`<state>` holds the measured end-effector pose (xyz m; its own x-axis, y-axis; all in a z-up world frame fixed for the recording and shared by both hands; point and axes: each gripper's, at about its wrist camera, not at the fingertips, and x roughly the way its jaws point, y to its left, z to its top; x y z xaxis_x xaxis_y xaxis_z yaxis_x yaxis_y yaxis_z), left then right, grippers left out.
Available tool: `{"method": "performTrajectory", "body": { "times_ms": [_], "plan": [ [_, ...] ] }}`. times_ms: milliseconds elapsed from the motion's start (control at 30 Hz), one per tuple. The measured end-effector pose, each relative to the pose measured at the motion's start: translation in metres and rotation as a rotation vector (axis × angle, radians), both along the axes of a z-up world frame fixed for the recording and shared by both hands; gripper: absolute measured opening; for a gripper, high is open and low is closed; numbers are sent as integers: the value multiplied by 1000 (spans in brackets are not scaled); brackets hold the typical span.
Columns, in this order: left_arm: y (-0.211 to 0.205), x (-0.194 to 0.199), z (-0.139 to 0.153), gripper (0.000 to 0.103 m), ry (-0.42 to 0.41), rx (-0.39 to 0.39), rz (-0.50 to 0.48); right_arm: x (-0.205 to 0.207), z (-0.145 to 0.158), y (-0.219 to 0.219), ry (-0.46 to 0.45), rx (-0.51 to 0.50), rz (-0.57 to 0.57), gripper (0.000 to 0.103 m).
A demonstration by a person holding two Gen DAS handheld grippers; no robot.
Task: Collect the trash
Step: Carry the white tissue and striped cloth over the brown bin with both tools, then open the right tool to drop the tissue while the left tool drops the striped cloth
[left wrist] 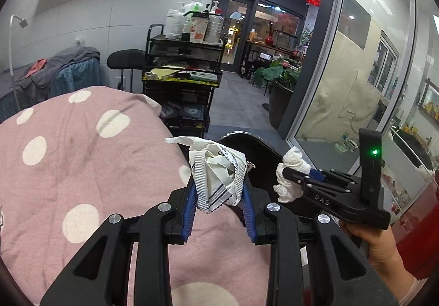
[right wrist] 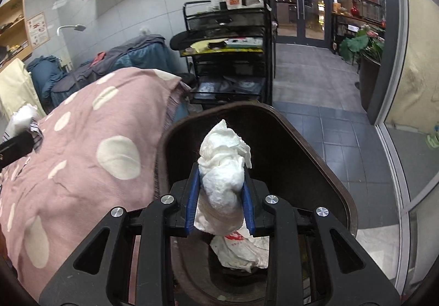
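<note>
Right gripper clenched on tissue wad, hovering over dark bin; should release straight down. Left gripper grasps crumpled wrapper at the polka-dot blanket edge, bin just right.

Two grippers, one bin

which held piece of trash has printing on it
The crumpled wrapper in the left gripper; the right gripper's tissue wad is plain white.
</note>
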<state>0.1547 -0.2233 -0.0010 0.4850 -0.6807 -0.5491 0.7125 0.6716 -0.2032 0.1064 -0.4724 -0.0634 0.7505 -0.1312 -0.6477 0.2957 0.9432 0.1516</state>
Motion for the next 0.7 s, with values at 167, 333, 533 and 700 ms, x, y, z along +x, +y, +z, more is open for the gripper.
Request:
{"method": "performTrajectory", "body": {
  "times_ms": [167,333,533,700],
  "plan": [
    [-17,-2,-5,29,25,2,-29,1,-21,-16,49,40,-36,34],
    [-31,-5,-8,29,34,20,-46,-5,-34,-19,47,65,-55,65],
    [-45,-7,-11,29,58,25,-78,-19,-32,-15,17,59,-50,71],
    [-66,-9,-9,29,49,50,-113,-28,-24,-12,-11,37,-63,75]
  ]
}}
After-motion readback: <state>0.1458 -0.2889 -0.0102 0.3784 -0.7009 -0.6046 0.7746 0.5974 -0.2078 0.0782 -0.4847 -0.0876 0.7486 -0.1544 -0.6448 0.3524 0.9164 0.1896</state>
